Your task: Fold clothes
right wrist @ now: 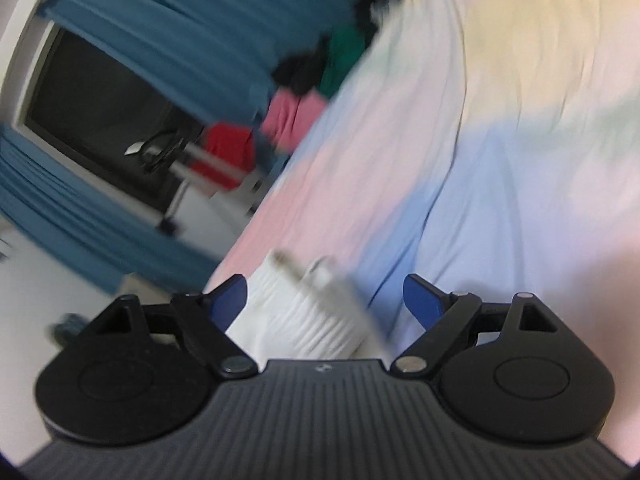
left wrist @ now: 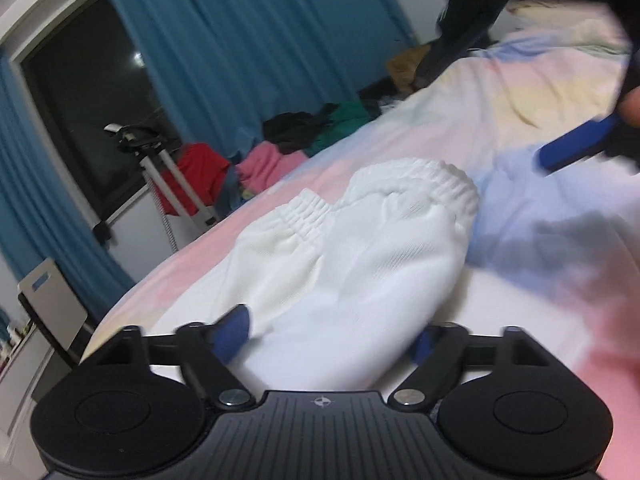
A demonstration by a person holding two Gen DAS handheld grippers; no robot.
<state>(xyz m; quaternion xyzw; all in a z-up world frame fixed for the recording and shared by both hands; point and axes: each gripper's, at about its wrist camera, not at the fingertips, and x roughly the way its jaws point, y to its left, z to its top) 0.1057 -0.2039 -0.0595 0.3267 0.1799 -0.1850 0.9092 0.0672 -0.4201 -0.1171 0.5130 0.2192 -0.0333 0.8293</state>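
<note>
The left claw (left wrist: 332,338) is spread wide around the white shorts (left wrist: 340,248), lying mid-frame on the pastel bed sheet (left wrist: 500,92); the right claw (right wrist: 326,304), tilted, is also spread above the waistband

No readable text, label, brand name or number shows in either view. The only sign is a small round crosshair emblem (left wrist: 321,401) printed on the ribbed dark housing of the left gripper (left wrist: 332,338), centred just below the housing's front edge; the same emblem (right wrist: 322,368) stands in the matching spot on the right gripper (right wrist: 326,300), though there it is blurred. The grey panel (left wrist: 52,304) far to the left of the left gripper's emblem carries a small blue rectangular mark (left wrist: 40,282) near its top, but nothing on it can be made out as letters or digits.
</note>
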